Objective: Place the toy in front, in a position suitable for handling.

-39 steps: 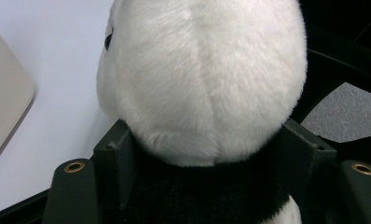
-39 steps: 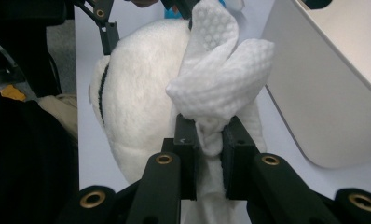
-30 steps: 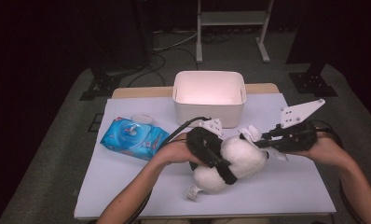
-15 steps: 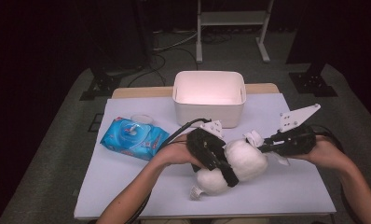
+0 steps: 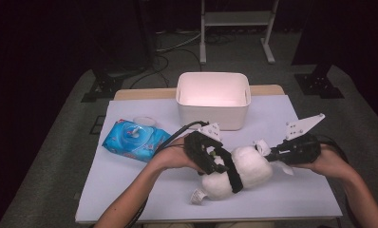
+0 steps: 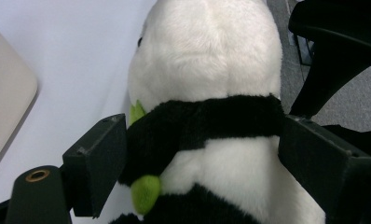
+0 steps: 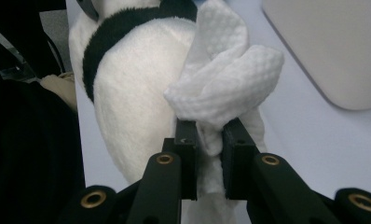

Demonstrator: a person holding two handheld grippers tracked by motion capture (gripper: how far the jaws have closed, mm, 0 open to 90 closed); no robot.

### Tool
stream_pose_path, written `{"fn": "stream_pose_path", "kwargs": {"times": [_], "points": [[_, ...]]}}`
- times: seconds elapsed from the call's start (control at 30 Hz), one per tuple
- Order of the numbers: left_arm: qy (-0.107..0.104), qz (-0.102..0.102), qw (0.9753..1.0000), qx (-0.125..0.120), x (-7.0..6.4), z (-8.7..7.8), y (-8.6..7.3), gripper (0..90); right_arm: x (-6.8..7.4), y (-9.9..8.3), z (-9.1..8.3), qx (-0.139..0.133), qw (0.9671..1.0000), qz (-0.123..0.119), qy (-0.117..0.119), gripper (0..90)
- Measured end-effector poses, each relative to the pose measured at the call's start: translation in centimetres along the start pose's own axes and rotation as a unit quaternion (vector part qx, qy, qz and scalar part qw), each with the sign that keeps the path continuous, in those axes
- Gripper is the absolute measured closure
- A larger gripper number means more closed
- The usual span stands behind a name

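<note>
Plush panda toy (image 5: 244, 172) is lying on its side on the white surface (image 5: 130, 190), front centre, between the two hands. A black band of fur is running across its white body, with small green bits showing near the band in the left gripper view (image 6: 145, 191). A white fabric tag (image 5: 197, 196) is sticking out at its lower end.

Left gripper (image 5: 211, 154) is reaching over the panda from the left; its jaws are standing wide apart, one on each side of the torso, pressing against the fur at the black band, so they are holding the toy.

Right gripper (image 5: 272, 153) is coming in from the right, jaws nearly closed and pinching a crumpled white wet wipe (image 7: 223, 88). The wipe is touching the panda's white fur just beside the black band.

Outward: a white rectangular bin (image 5: 213, 99) is sitting behind the panda, near the far edge of the surface, open top up. A blue wet-wipe pack (image 5: 135, 140) is lying to the left of the left hand, flat, with a round lid (image 5: 145, 121) just behind it. Grey carpet floor (image 5: 44, 156) is surrounding the surface, with cables and a stand leg beyond.
</note>
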State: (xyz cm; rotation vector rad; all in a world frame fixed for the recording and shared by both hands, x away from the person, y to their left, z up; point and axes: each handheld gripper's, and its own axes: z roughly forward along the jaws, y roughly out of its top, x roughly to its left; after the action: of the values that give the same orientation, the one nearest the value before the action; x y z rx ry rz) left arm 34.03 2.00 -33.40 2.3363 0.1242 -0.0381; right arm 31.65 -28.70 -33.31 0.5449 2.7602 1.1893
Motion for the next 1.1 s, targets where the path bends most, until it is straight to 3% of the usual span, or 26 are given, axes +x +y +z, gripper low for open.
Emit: {"fn": "stream_pose_path", "kwargs": {"times": [0.2,0.27,0.5,0.8,1.1], "points": [[-0.002,-0.005,0.9999,0.012,0.1,-0.3,-0.2,14.2,-0.1,-1.1,1.7,0.016,0.9998,0.006,0.012,78.1],[-0.003,-0.008,0.9999,0.014,0.2,-0.4,-0.4,14.0,-0.1,-1.3,2.3,0.009,0.9998,0.010,0.017,78.1],[-0.011,-0.016,0.9998,0.010,0.2,-0.5,-1.0,15.3,-0.2,-1.2,2.2,-0.002,0.9997,0.005,0.024,78.1],[-0.018,-0.004,0.9998,0.008,-0.3,0.1,-0.7,15.9,0.6,0.5,1.0,-0.005,0.9995,-0.021,0.024,78.1],[-0.024,0.005,0.9997,0.008,-0.7,0.6,-0.4,15.9,1.5,3.2,2.3,-0.001,0.9975,-0.057,0.042,78.0]]}}
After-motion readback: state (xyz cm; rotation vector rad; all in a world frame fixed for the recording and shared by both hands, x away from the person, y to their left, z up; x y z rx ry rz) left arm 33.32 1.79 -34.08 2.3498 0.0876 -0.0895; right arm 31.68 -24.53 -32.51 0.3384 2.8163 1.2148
